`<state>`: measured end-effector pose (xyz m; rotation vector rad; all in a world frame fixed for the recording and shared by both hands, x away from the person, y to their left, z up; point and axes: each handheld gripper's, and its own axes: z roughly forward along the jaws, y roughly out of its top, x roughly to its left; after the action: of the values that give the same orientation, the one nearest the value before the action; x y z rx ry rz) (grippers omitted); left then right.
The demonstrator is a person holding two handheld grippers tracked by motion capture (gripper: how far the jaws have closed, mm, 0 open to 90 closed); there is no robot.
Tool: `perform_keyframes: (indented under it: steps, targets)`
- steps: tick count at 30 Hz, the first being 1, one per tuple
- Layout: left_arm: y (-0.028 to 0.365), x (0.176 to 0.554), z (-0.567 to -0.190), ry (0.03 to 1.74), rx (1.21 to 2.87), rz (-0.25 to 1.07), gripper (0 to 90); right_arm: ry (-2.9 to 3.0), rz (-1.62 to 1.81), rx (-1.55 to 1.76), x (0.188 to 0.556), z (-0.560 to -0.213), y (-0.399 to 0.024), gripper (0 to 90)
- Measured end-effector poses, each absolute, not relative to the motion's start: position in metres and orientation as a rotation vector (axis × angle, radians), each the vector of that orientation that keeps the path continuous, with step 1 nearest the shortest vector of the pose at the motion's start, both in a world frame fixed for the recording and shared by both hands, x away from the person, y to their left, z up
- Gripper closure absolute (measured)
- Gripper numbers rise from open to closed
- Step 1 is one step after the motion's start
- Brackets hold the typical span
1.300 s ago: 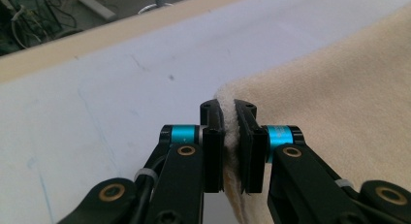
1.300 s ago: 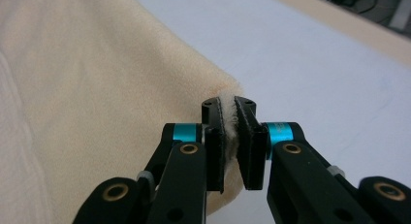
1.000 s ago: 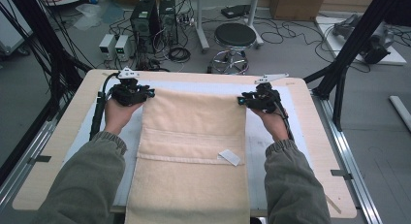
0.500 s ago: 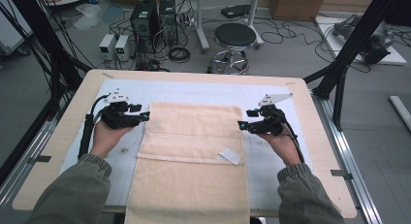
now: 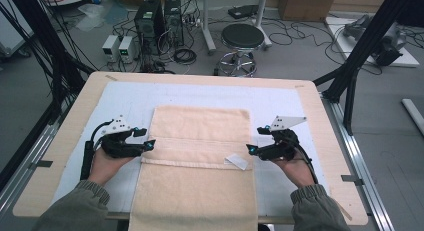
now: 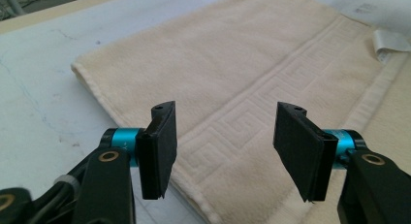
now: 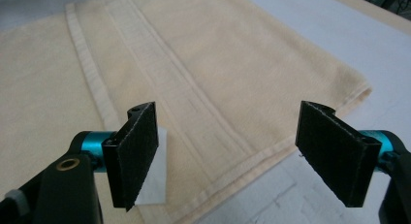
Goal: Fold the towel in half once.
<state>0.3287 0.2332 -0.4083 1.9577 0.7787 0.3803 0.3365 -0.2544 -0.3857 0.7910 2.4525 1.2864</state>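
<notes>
Towel (image 5: pixel 200 161), folded, is lying flat between the two grippers, its side hems just ahead of each pair of jaws. Left gripper (image 6: pixel 225 136) and right gripper (image 7: pixel 237 151) have just been opening; nothing is pinched. A single layer might be caught, so the fold could be dragged crooked.

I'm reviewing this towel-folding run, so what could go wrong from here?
1. The towel hangs over the table's near edge; a tug may slide it off.
2. Both the left gripper and the right gripper stand open beside the folded hem, so either might pinch one layer only.
3. The white label lies near the right gripper and might get caught.
</notes>
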Motion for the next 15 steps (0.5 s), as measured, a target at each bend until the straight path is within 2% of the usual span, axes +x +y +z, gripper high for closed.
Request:
perform_keyframes:
  steps: [4, 10, 15]
  targets:
    - [0.232, 0.319, -0.414, 0.748, 1.984, 0.37, 41.0, 2.475, 1.266, 0.779, 0.327, -0.397, -0.251, 24.2]
    - [0.231, 0.312, -0.426, 0.73, 2.039, 0.334, 45.6, 2.51, 1.259, 0.765, 0.317, -0.415, -0.246, 29.2]
    - [0.228, 0.312, -0.436, 0.723, 2.094, 0.3, 50.8, 2.553, 1.231, 0.736, 0.315, -0.428, -0.24, 39.4]
